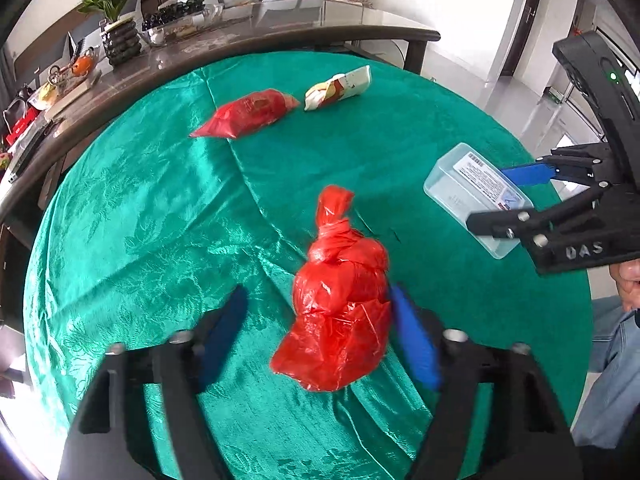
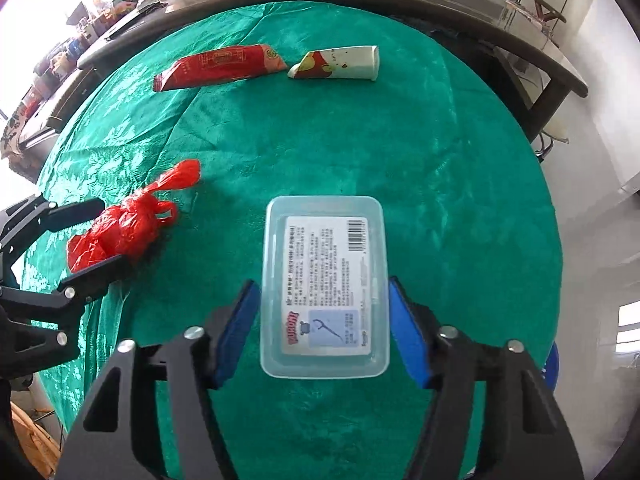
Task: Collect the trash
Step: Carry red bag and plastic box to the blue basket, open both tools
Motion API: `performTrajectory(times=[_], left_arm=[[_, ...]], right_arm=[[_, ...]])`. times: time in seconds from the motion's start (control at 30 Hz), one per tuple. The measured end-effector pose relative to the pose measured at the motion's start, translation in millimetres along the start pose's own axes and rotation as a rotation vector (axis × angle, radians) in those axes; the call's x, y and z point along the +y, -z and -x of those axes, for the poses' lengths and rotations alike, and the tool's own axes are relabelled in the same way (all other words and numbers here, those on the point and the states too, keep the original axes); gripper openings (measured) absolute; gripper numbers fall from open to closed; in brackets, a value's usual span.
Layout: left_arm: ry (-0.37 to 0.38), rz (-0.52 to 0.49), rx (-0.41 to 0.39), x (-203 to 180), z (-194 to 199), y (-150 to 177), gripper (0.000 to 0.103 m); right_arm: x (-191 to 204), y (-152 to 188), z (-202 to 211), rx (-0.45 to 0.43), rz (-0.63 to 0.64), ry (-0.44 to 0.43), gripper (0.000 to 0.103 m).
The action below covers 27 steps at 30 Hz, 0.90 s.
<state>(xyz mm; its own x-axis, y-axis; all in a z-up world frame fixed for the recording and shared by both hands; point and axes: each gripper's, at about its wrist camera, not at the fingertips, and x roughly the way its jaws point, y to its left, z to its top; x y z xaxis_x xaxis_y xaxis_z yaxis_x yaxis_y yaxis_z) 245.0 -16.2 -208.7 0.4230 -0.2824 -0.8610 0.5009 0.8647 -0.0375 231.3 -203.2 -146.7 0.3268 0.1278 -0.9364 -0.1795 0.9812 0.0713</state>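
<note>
A knotted red plastic bag (image 1: pixel 340 304) lies on the green tablecloth (image 1: pixel 160 220) between the open fingers of my left gripper (image 1: pixel 320 320); its right pad touches the bag, its left pad stands apart. It also shows in the right wrist view (image 2: pixel 120 232). A clear plastic box with a label (image 2: pixel 324 288) lies between the open fingers of my right gripper (image 2: pixel 322 312), with a small gap at each side. A red snack packet (image 2: pixel 220 66) and a white snack packet (image 2: pixel 340 64) lie at the far side of the table.
A dark glossy table (image 1: pixel 280 28) stands behind the round table with a potted plant (image 1: pixel 116 20), bowls and clutter. The person's leg in jeans (image 1: pixel 612 372) is at the right edge. A sofa with cushions stands at the back.
</note>
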Motion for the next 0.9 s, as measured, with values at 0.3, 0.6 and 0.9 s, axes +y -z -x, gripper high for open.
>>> performTrajectory(times=[0.3, 0.6, 0.9], left_arm=[[0.074, 0.033, -0.061, -29, 22, -7, 0.040], [0.249, -0.037, -0.082, -145, 23, -40, 0.040], [0.408, -0.173, -0.012, -324, -25, -71, 0.041]], right_arm=[[-66, 32, 55, -0.128, -0.106, -0.099, 0.059], [-211, 116, 93, -0.168, -0.296, -0.002, 0.059], [-343, 211, 54, -0.108, -0.550, 0.092, 0.059]])
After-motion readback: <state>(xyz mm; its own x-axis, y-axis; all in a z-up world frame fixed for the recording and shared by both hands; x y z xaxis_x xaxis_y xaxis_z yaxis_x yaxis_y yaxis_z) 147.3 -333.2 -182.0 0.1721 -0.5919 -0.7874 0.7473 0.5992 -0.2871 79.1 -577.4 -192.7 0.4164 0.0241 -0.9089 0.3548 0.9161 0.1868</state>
